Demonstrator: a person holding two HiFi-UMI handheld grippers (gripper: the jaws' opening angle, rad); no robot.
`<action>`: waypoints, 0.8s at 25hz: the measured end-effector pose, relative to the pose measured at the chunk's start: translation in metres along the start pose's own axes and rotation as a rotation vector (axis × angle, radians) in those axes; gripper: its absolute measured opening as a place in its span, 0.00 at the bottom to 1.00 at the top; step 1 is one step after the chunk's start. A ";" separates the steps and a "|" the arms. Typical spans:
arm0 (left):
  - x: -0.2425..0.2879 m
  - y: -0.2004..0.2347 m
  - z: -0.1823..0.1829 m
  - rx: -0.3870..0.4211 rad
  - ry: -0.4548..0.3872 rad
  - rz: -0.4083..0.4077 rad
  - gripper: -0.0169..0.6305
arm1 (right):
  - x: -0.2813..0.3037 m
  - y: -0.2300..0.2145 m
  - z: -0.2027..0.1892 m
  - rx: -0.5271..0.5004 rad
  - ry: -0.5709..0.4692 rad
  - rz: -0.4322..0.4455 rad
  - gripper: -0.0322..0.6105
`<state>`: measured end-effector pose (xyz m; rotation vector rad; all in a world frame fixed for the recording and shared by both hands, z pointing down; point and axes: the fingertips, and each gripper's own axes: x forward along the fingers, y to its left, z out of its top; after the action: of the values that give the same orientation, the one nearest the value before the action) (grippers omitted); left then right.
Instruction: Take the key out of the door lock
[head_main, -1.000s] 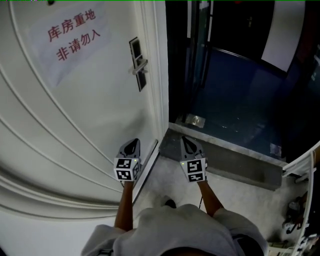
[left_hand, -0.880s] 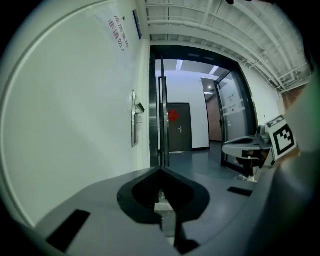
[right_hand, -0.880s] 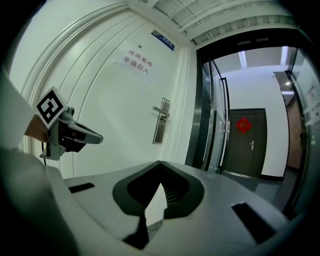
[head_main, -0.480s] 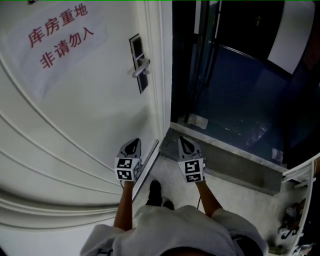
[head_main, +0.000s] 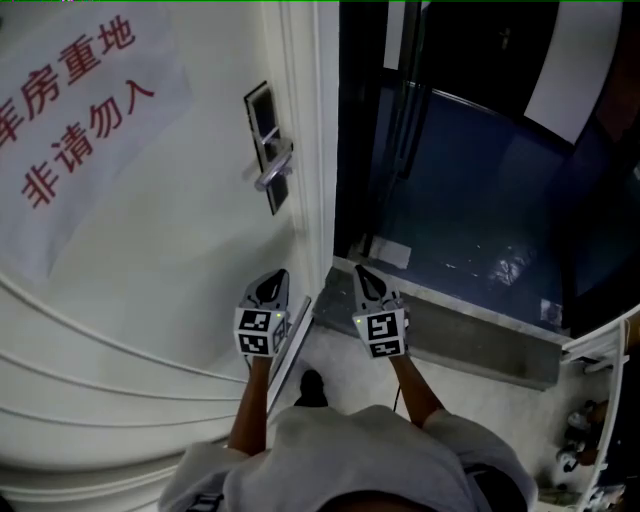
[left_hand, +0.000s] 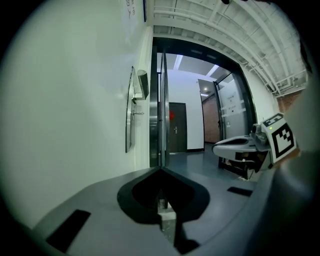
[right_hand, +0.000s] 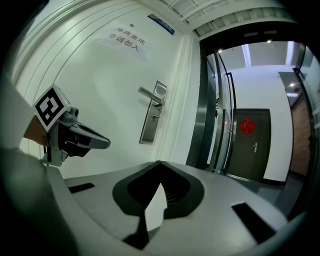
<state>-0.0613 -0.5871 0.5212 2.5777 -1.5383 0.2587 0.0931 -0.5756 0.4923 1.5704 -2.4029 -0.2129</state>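
One key is the object here, yet it is too small to make out with certainty. Only a small stub (right_hand: 154, 118) jutting from the lock plate (right_hand: 150, 131) beneath the lever handle (right_hand: 149, 94), seen in the right gripper view, may be it. The plate sits on the white door (head_main: 170, 270) close to its free edge, beside a dark open doorway (head_main: 450, 200). A paper sign (head_main: 70, 130) with red characters is stuck to the door farther left. Well below the lock, the left gripper (head_main: 272, 282) and the right gripper (head_main: 363, 278) are held side by side, pointing forward. The left one is close to the door's edge and the right one is over the stone threshold (head_main: 470, 325). Both have their jaws pressed together with nothing between them, and each gripper view shows the tips meeting at a point. That low, clenched carriage looks like an approach posture. Neither tool is near the lock, so the task appears not yet begun. A gripper would need to rise and part its jaws to take the key.
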 end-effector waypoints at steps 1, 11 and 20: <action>0.008 0.004 0.004 0.003 -0.004 -0.009 0.05 | 0.010 -0.002 0.005 -0.003 -0.006 -0.002 0.09; 0.057 0.025 0.026 0.021 -0.024 -0.067 0.05 | 0.088 -0.008 0.043 -0.044 -0.063 0.019 0.09; 0.073 0.034 0.022 0.018 -0.023 -0.083 0.05 | 0.129 0.003 0.085 -0.199 -0.141 0.074 0.09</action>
<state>-0.0548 -0.6704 0.5159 2.6597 -1.4391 0.2359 0.0160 -0.6942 0.4301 1.4180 -2.4508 -0.5471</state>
